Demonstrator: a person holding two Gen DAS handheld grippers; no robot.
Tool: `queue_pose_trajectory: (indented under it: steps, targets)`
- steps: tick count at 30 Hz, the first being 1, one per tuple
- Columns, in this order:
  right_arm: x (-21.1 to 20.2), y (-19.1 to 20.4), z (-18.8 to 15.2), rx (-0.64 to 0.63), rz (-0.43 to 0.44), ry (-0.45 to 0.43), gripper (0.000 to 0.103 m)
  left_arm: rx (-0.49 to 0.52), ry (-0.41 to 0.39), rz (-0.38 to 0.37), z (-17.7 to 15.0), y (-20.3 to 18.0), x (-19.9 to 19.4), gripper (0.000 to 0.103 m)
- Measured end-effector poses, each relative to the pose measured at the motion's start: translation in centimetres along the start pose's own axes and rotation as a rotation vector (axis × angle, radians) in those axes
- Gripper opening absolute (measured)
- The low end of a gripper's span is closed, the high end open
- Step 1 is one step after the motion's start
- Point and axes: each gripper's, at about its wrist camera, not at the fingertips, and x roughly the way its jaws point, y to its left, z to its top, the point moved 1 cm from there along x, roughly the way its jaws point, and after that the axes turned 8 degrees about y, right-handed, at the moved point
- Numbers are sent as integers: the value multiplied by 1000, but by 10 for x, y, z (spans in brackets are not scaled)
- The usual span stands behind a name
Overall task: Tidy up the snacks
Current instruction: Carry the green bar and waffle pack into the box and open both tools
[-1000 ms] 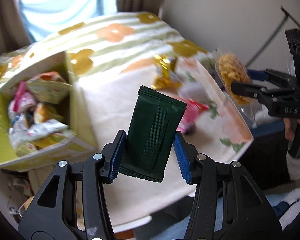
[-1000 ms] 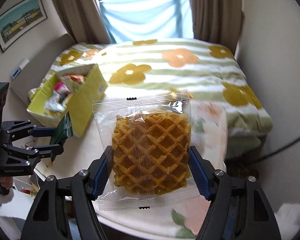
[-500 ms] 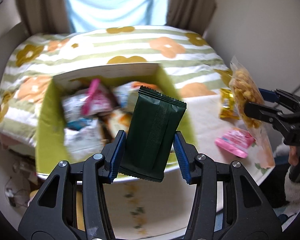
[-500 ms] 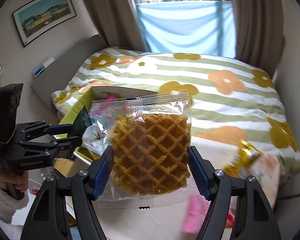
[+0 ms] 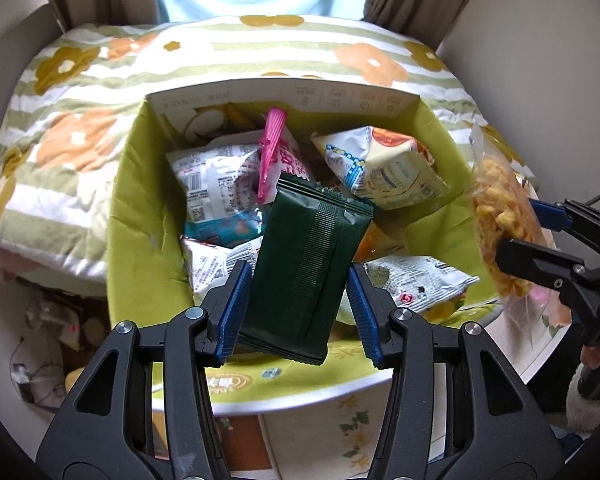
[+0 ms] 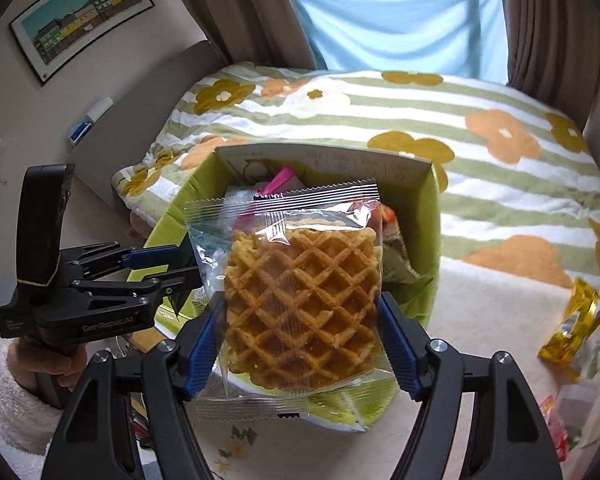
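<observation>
My left gripper (image 5: 296, 308) is shut on a dark green snack packet (image 5: 304, 272) and holds it above the open green cardboard box (image 5: 140, 216), which holds several snack bags. My right gripper (image 6: 300, 340) is shut on a clear-wrapped waffle (image 6: 300, 304), held over the near side of the same box (image 6: 428, 216). The waffle (image 5: 496, 216) and the right gripper (image 5: 540, 240) show at the right of the left wrist view. The left gripper (image 6: 176, 268) shows at the left of the right wrist view, beside the box.
The box stands on a table with a floral cloth (image 6: 488, 304), next to a bed with a flowered striped blanket (image 6: 460, 120). A gold-wrapped snack (image 6: 572, 320) and a pink-red packet (image 6: 552, 436) lie on the table to the right. Clutter lies on the floor (image 5: 56, 328) at the left.
Both grippers have swung left from the loose snacks toward the box, each keeping its packet. The box has come from the left edge to the centre of both views.
</observation>
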Motion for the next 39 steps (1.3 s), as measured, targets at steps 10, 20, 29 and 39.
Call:
queue_pose_trajectory:
  steps: [10,20,29,39]
  targets:
    - [16,-9,-3,74,2,67,69,-30,6,69,-13,14,2,101]
    - [30,5,-1,45,-3,109,70,-147,-21,48,-31,35,-13,101]
    - [17,7,-6,-2,-77,-3,96,-189,-40,28,-41,33,-21,101]
    - [5,10,-15,1,-60,-22,96,-181,-52,30,-49,24,-30,101]
